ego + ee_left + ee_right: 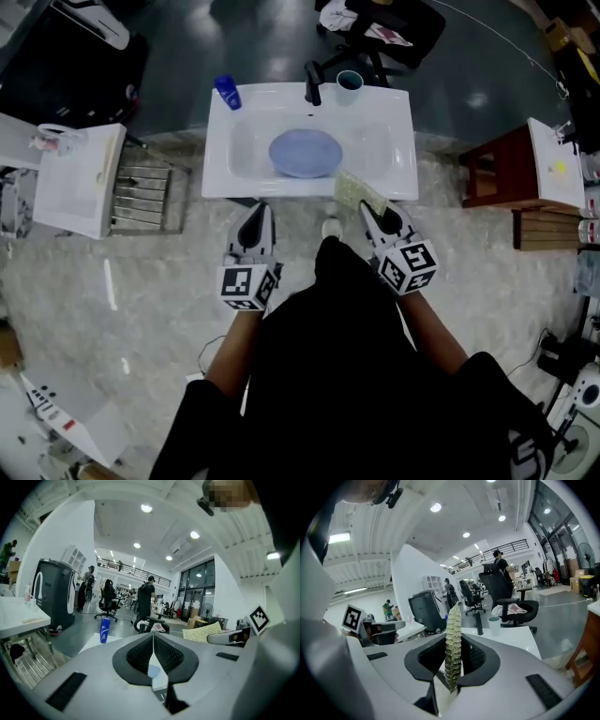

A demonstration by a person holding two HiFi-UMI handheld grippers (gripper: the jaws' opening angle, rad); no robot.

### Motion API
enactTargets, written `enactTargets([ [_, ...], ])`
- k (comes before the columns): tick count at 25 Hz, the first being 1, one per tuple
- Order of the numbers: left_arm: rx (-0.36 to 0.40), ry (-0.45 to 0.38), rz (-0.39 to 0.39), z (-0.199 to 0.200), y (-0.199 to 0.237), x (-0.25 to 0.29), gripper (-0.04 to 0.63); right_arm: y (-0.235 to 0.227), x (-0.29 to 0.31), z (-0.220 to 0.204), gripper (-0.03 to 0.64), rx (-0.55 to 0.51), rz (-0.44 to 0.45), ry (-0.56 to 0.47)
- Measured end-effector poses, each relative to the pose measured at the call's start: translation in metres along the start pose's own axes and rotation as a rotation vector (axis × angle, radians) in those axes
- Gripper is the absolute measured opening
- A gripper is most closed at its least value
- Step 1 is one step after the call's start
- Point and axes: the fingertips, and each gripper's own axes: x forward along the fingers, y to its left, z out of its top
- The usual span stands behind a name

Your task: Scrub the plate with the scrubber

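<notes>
In the basin of the white sink (pixel 217 159), at 12 o'clock from the person, the blue plate (pixel 306 153) lies flat with nothing touching it. A blue bottle (pixel 227 92) stands on the sink's rim at 10 o'clock from the plate, a dark faucet (pixel 312 82) at 12 o'clock, and a pale cup (pixel 349 84) just beside the faucet at 1 o'clock. The left gripper (pixel 261 208) is held short of the sink's front rim, at 7 o'clock from the plate. Its own view shows the jaws pressed fully together with nothing between them. The right gripper (pixel 367 208) is at 5 o'clock from the plate, and its jaws are clamped on the scrubber (pixel 356 189), a yellow-green textured pad. In the right gripper view the pad stands on edge between the two dark pads and rises past their tips. In the head view it reaches over the sink's front rim, near the plate but apart from it. Both grippers point toward the sink, side by side, with their marker cubes toward the person.
</notes>
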Motion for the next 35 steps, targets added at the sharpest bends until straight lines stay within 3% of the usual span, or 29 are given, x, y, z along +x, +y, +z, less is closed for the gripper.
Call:
enactTargets([
  [9,-0.078,0.138,0.086,-0.008,0.032,0.074,0.008,-0.036,0.045,0.014,0.063,0.037,0.061,0.039],
  [15,-0.228,0.254,0.174,-0.046,0.080,0.124,0.012,-0.070,0.073,0.019,0.063,0.064,0.087,0.061],
  [22,-0.318,0.434,0.233,-0.103,0.131,0.166,0.109,-0.102,0.100,0.018,0.063,0.051,0.111,0.109],
  [27,-0.526,0.537,0.288,-0.149,0.163,0.198,0.124,-0.106,0.114,0.014,0.063,0.058,0.088,0.132],
  [30,-0.625,0.626,0.263,-0.183,0.172,0.215,0.133,-0.103,0.121,0.013,0.063,0.071,0.056,0.151],
  [35,-0.701,0.804,0.198,-0.228,0.179,0.237,0.156,-0.110,0.124,0.032,0.063,0.100,-0.060,0.119],
])
